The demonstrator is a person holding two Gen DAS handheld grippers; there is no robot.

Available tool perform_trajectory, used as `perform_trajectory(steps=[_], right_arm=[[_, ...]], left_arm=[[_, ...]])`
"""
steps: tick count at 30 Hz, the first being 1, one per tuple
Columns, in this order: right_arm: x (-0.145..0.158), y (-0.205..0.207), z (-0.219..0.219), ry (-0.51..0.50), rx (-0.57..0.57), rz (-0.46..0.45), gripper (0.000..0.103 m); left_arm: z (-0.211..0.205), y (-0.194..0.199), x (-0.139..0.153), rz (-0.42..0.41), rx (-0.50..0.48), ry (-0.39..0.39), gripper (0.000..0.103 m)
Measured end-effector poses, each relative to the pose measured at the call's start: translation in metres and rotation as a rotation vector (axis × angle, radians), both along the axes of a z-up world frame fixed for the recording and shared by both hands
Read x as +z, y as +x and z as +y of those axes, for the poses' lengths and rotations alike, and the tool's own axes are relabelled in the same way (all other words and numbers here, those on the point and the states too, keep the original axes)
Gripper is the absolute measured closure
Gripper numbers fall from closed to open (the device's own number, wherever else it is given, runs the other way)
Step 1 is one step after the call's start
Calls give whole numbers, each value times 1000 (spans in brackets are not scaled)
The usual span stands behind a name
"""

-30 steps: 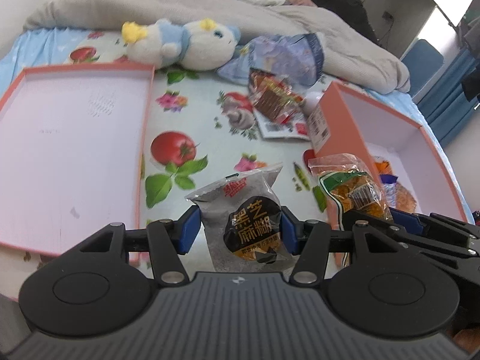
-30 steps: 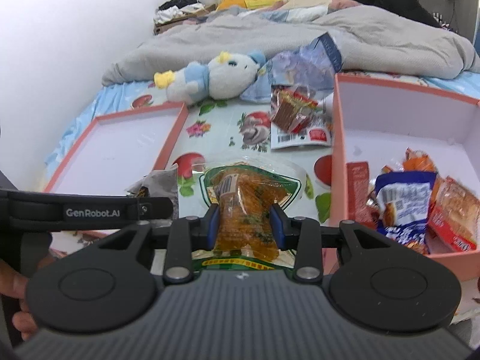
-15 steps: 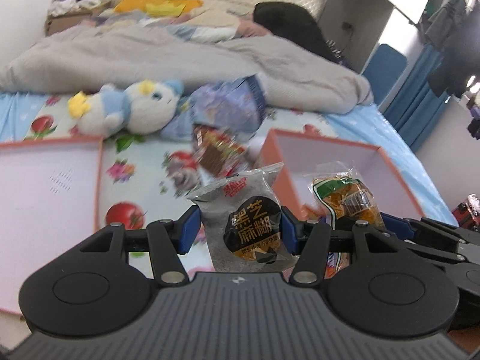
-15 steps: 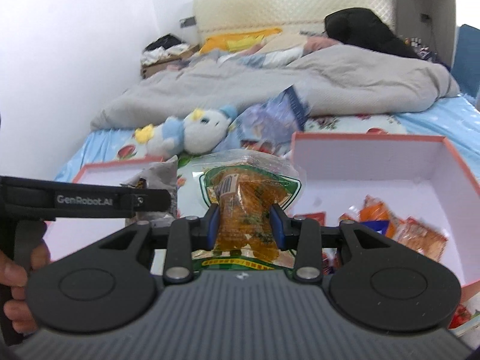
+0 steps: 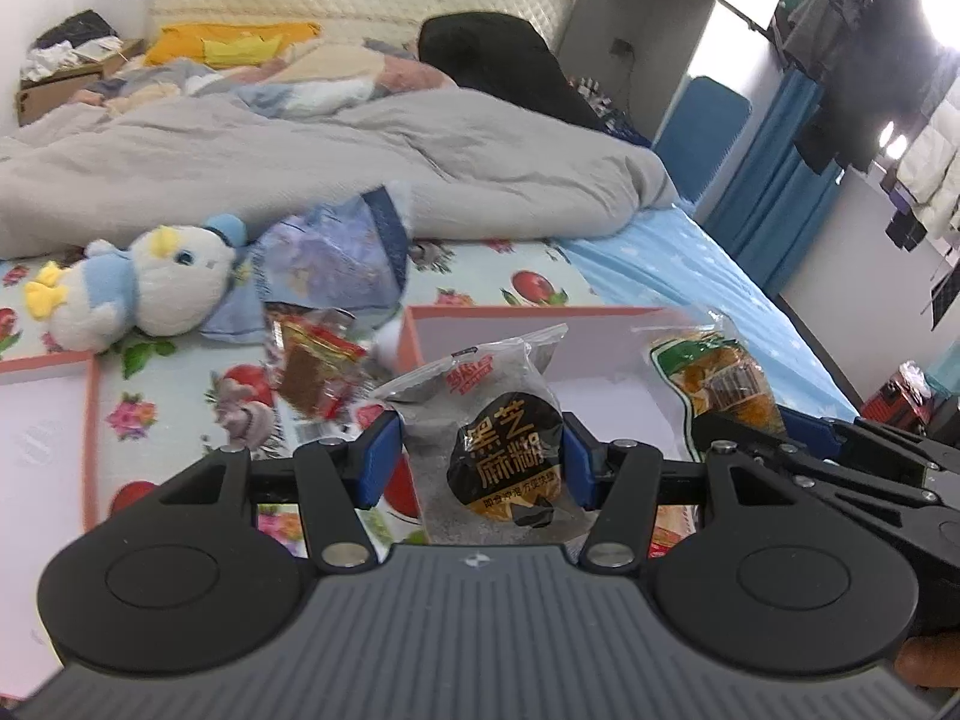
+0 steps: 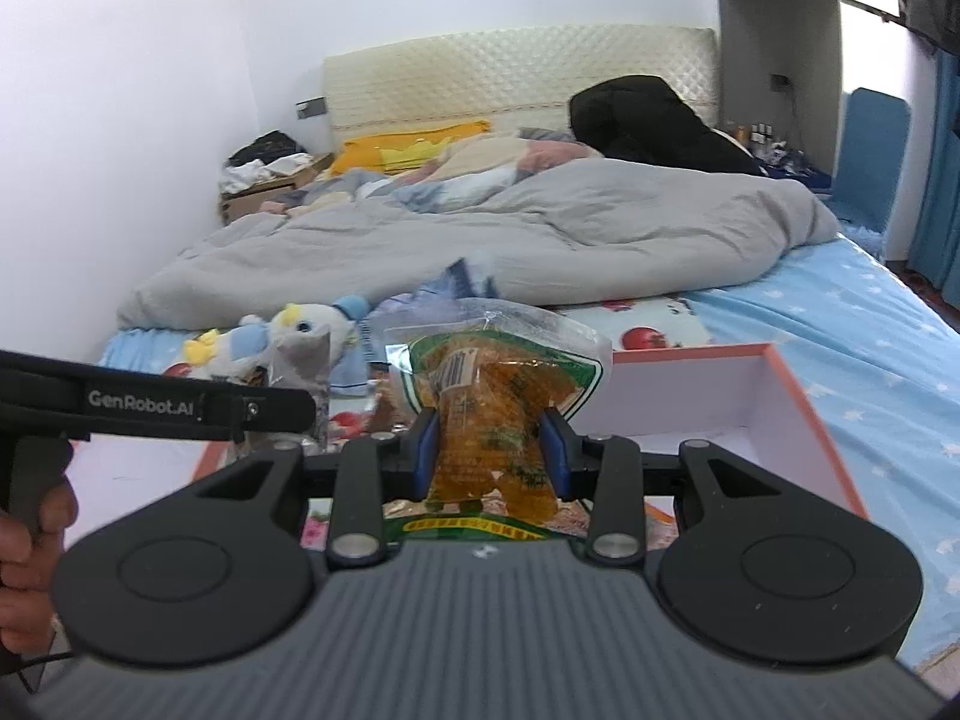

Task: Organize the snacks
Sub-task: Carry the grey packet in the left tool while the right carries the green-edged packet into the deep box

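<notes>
My left gripper (image 5: 477,456) is shut on a grey snack packet with a black round label (image 5: 492,438), held above the bed. My right gripper (image 6: 489,450) is shut on a clear packet of orange snack with a green border (image 6: 486,414), held up in front of the pink box (image 6: 774,402). In the left wrist view the right gripper's packet (image 5: 714,378) shows at the right, over the pink box (image 5: 600,354). A red snack packet (image 5: 315,369) lies on the sheet left of the box.
A pink box lid (image 5: 36,420) lies at the left. A blue and white plush toy (image 5: 138,288) and a purple bag (image 5: 336,264) lie behind the snacks. A grey duvet (image 5: 300,168) covers the far bed. The person's hand (image 6: 24,540) holds the left gripper's handle.
Both grippers have risen and tilted up with their packets. The box and sheet have dropped lower in both views, and more of the room shows.
</notes>
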State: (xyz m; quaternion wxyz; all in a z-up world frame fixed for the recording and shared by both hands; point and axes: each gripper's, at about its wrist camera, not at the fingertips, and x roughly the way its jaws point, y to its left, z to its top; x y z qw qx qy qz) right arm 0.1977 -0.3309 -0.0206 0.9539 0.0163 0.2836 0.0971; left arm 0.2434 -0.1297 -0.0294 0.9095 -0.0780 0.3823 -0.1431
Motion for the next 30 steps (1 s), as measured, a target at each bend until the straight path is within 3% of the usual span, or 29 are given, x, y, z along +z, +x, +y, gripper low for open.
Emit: perform_trajectory(steps=[14,24,28,30], right_arm=[[-56,25,-58,1,-75,117,63],[-98,40,-83,-1,-112,207,63],[-107,44,-87,7,-115,234,58],[-110,46,-90,22,-111,249,52]], left_arm=[[-71,40,-56,128,-79,61,42],[-97,61,-90,189,-114,109,42],[-102,65,-97,201,-124,119,40],[-104,66,-99,206,-132,124,33]])
